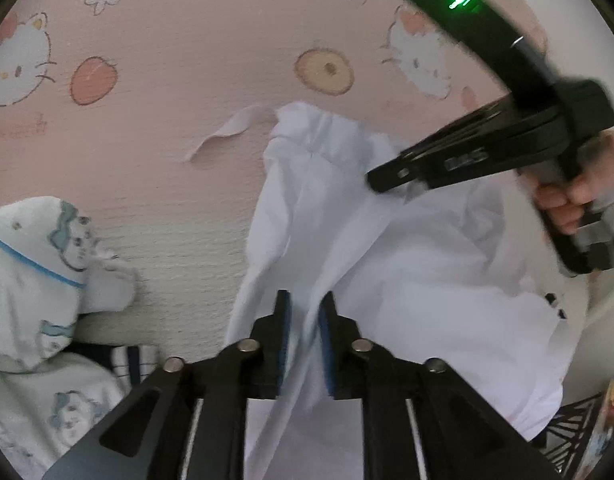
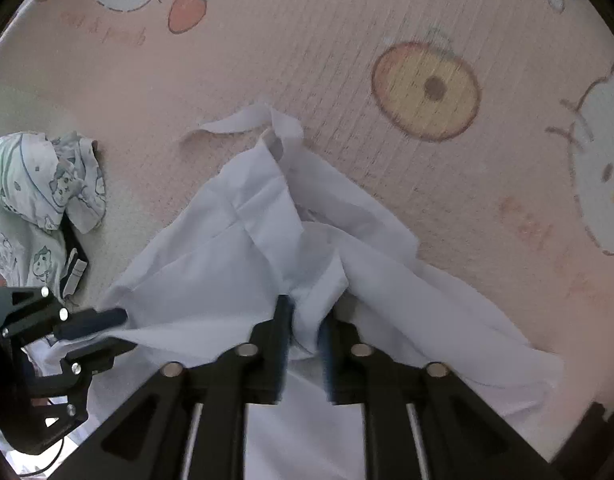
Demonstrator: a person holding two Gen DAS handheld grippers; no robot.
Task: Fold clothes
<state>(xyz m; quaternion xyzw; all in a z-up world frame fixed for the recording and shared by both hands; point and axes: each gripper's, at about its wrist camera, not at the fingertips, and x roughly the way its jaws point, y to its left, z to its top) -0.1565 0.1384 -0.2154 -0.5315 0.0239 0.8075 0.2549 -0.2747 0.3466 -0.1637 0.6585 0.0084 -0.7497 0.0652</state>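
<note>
Nearest you, the left hand-held gripper [image 1: 305, 308] has its jaws set narrow, w/ a ridge of the white garment [image 1: 387, 260] running up between the blue pads; a gap shows on both sides, so it reads as not pinching the cloth. The right hand-held gripper [image 2: 307, 312] sits a bit wider, pointing down onto a bunched fold of the same garment; cloth lies between the pads but they don't look pressed on it either, so neither one has a grip on the fabric as far as I can tell.

The white garment lies crumpled on the pink cartoon-print mat [image 1: 167, 100], spread from under both grippers out to a loose strap or tie [image 2: 243, 120] at the far end. No clean fold lines, edges uneven: judge the fold barely started; flattening and all the folds are left.

Further left, a printed garment [image 1: 31, 260] sits in a heap w/ something dark-striped under it, unfolded too.

Hard to tell: what kind of garment the white one is, its near edge (hidden under the grippers), and its right side, cut off at the frame edge. The right gripper is motion-blurred in the left view.
</note>
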